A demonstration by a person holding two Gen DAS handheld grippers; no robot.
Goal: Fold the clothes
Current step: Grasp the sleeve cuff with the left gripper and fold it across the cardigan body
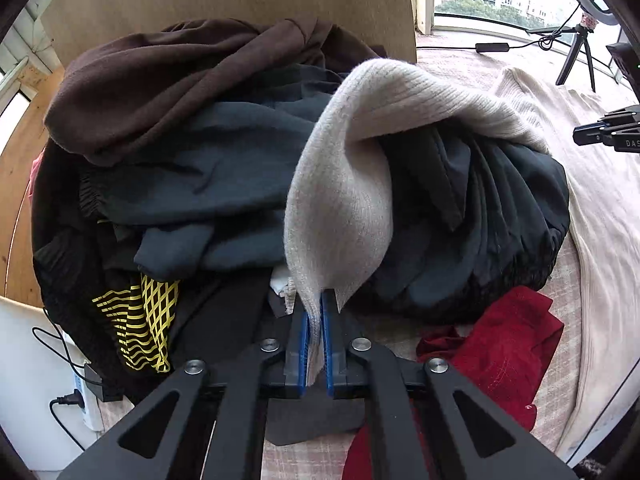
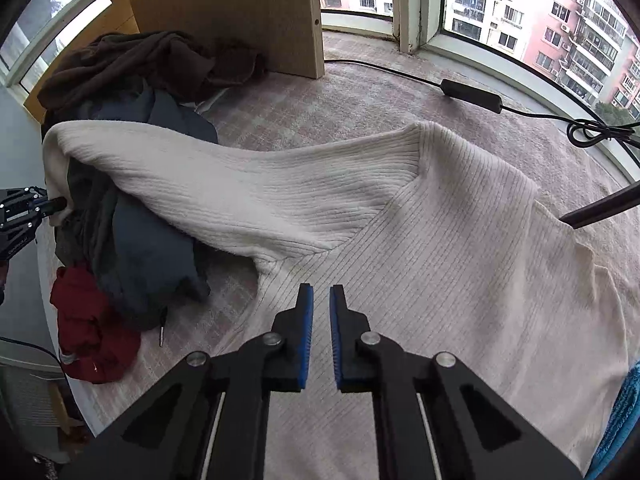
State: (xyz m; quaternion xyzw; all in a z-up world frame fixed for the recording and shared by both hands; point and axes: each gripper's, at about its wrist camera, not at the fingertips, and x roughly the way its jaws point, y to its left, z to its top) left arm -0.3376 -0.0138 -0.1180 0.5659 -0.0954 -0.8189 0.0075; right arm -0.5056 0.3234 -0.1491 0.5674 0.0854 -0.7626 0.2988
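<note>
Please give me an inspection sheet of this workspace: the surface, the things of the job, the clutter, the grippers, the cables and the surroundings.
Surface: pinkish checked cloth, mostly covered.
Job's things: cream ribbed sweater spread flat; its sleeve is draped over the pile.
Clutter: pile of dark clothes, brown garment on top, red garment beside it.
Grippers: left hand-held gripper shut on the sleeve end; right hand-held gripper above the sweater body, slightly open, empty.
Cables: black cable with adapter near the window; power strip at left.
Surroundings: wooden board, windows, apartment blocks outside.
</note>
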